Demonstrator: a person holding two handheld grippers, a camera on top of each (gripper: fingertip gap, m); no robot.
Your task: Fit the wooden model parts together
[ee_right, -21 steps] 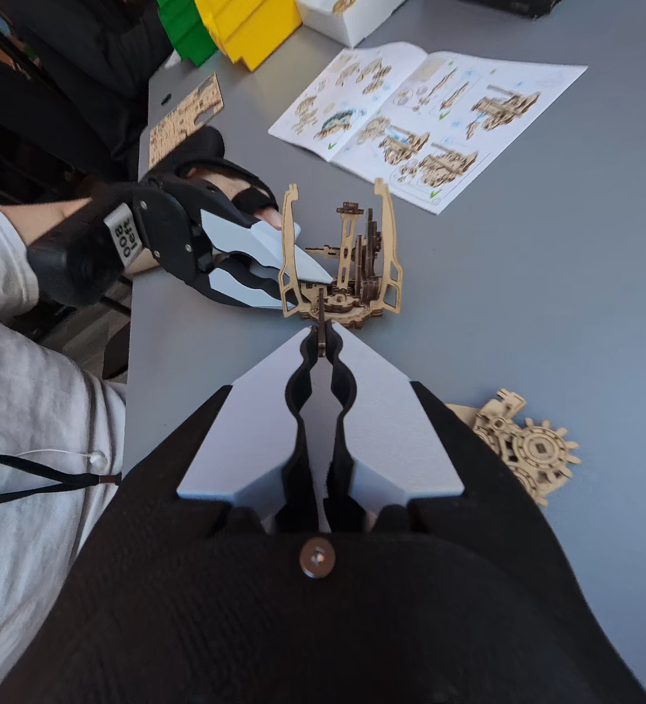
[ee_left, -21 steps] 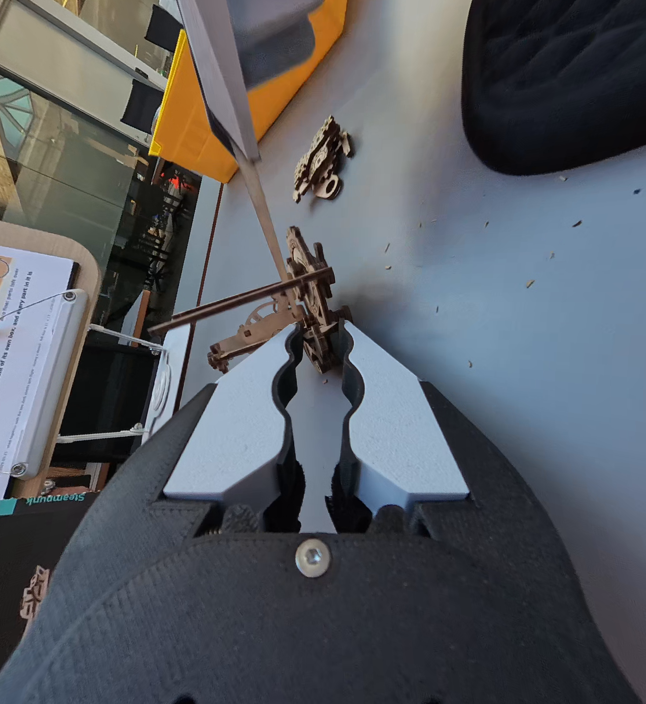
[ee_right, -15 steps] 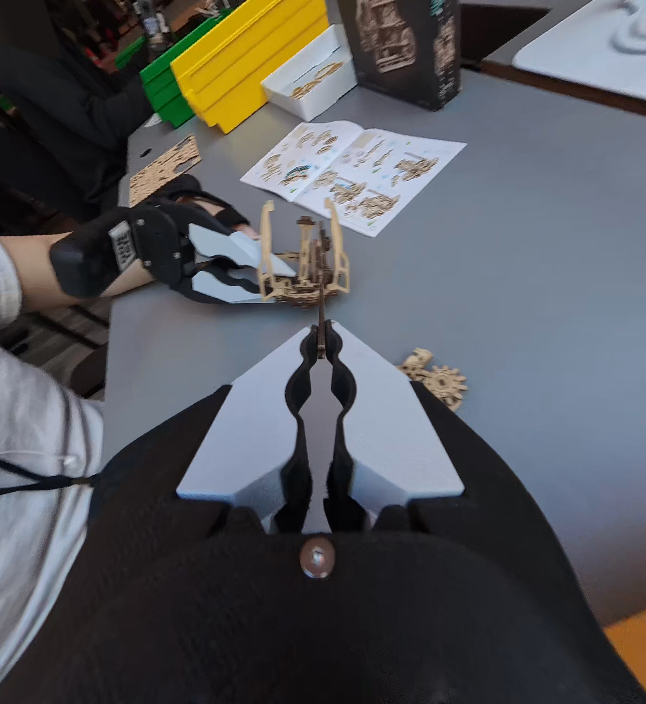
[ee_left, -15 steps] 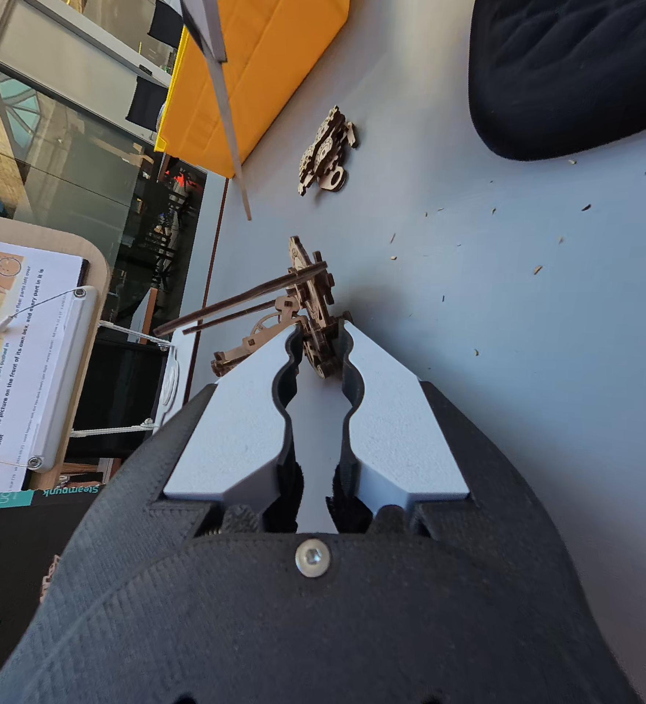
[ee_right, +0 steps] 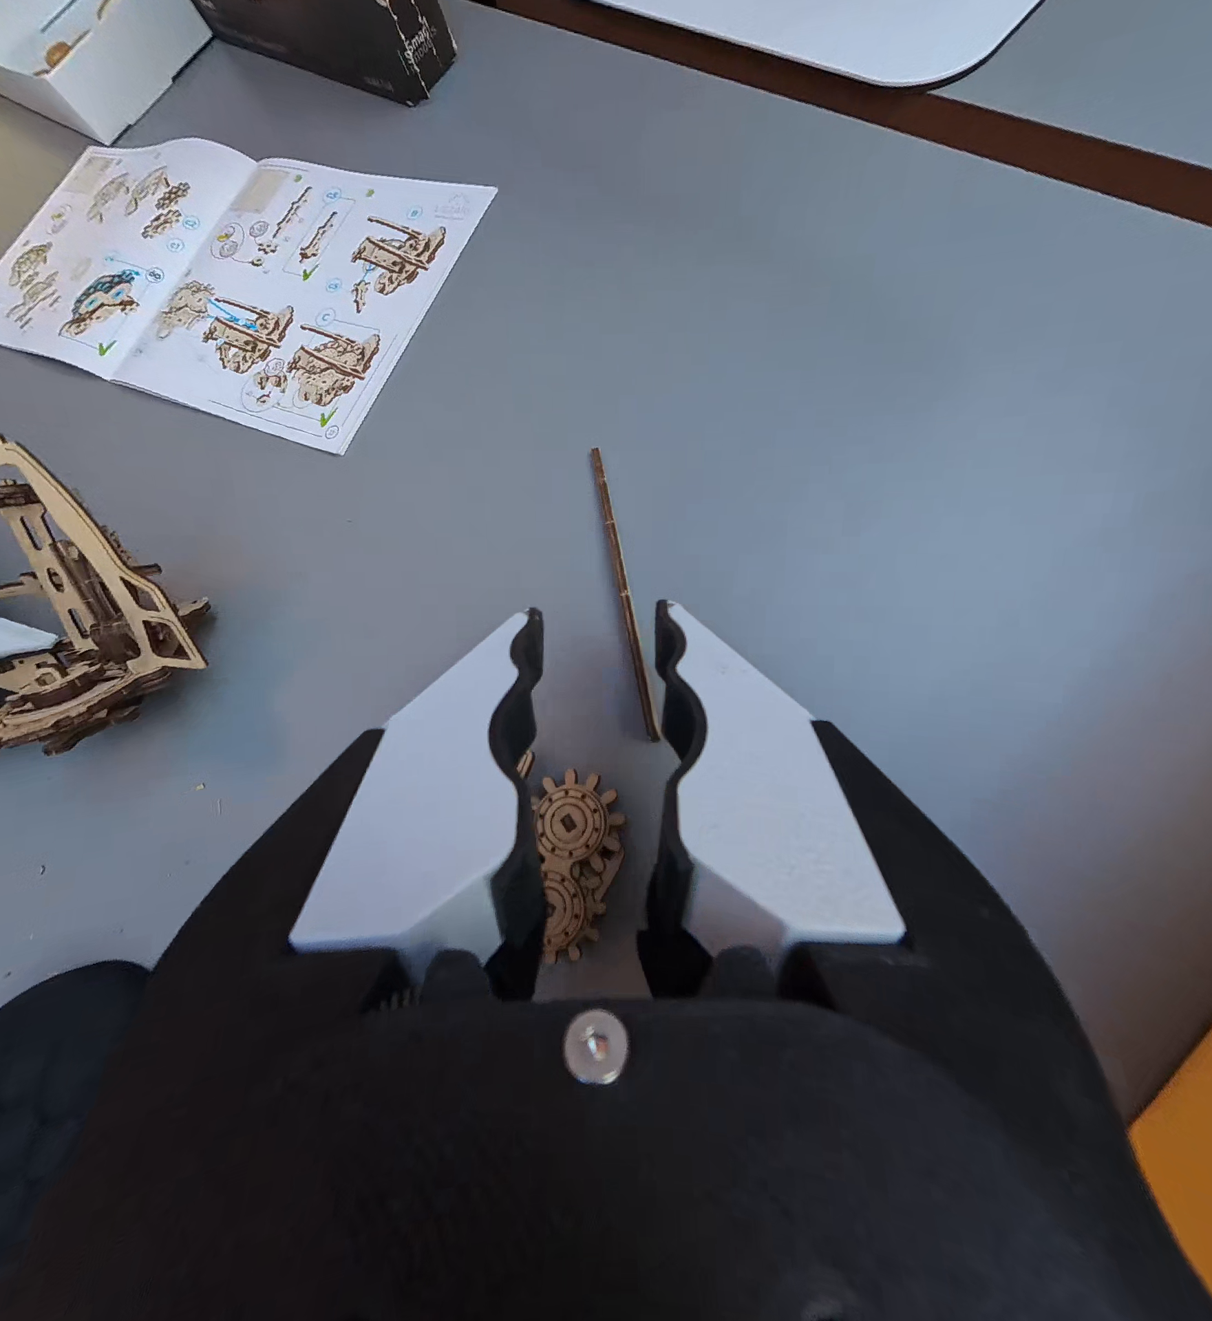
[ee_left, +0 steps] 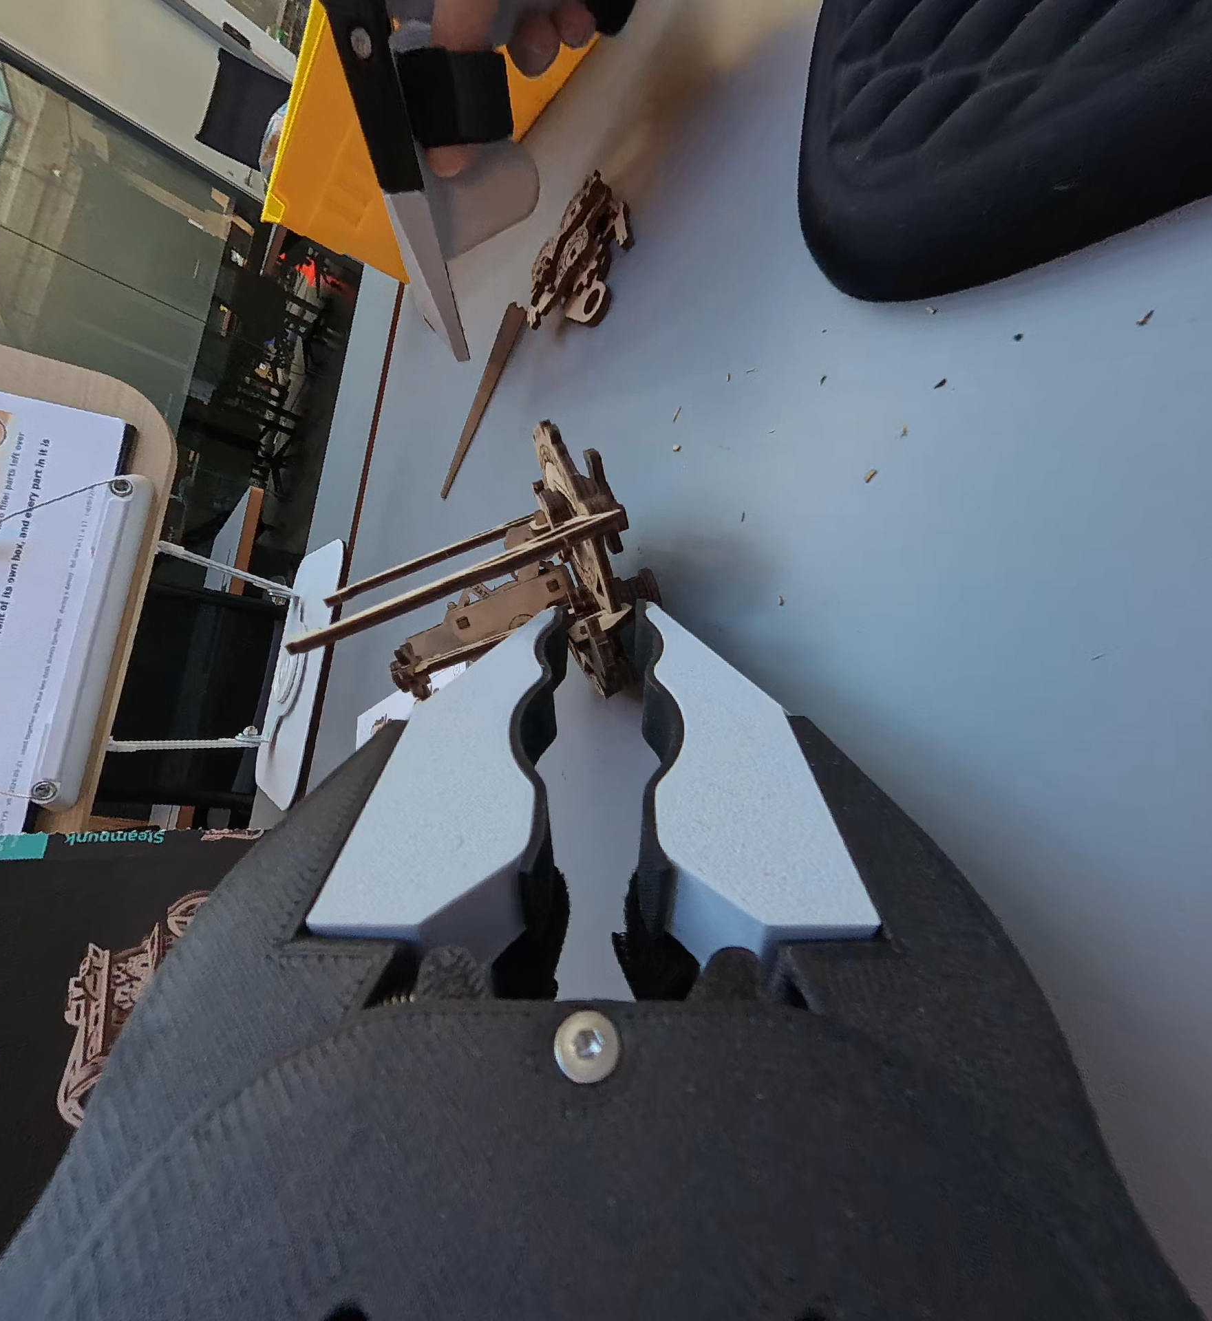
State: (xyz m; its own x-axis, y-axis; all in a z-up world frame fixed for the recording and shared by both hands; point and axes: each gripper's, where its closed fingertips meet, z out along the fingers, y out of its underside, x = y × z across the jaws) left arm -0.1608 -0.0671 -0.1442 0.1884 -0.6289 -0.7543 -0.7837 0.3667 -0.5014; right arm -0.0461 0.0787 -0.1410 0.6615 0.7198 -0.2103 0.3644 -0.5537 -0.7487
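My left gripper (ee_left: 599, 622) is shut on the base of the half-built wooden model (ee_left: 574, 550), which stands on the grey table (ee_right: 874, 429) with its two thin arms pointing left. In the right wrist view the model (ee_right: 81, 622) is at the left edge. My right gripper (ee_right: 597, 618) is open and empty, low over the table. A thin wooden strip (ee_right: 624, 593) lies flat between its fingertips, close to the right one. A wooden gear piece (ee_right: 574, 843) lies under it, between the fingers. The strip (ee_left: 481, 407) and gear piece (ee_left: 581, 250) also show in the left wrist view.
An open instruction booklet (ee_right: 231, 286) lies at the back left, with a black box (ee_right: 345, 43) and a white box (ee_right: 74, 71) behind it. A black cushion (ee_left: 1053, 129) and a yellow bin (ee_left: 331, 164) sit beyond the model. Wood crumbs dot the table. Some 20 cm of space lies between my two pairs of fingers.
My right gripper held the thin strip at the model, drew away to the right, opened and let go; the strip now lies on the table. My left gripper kept its hold.
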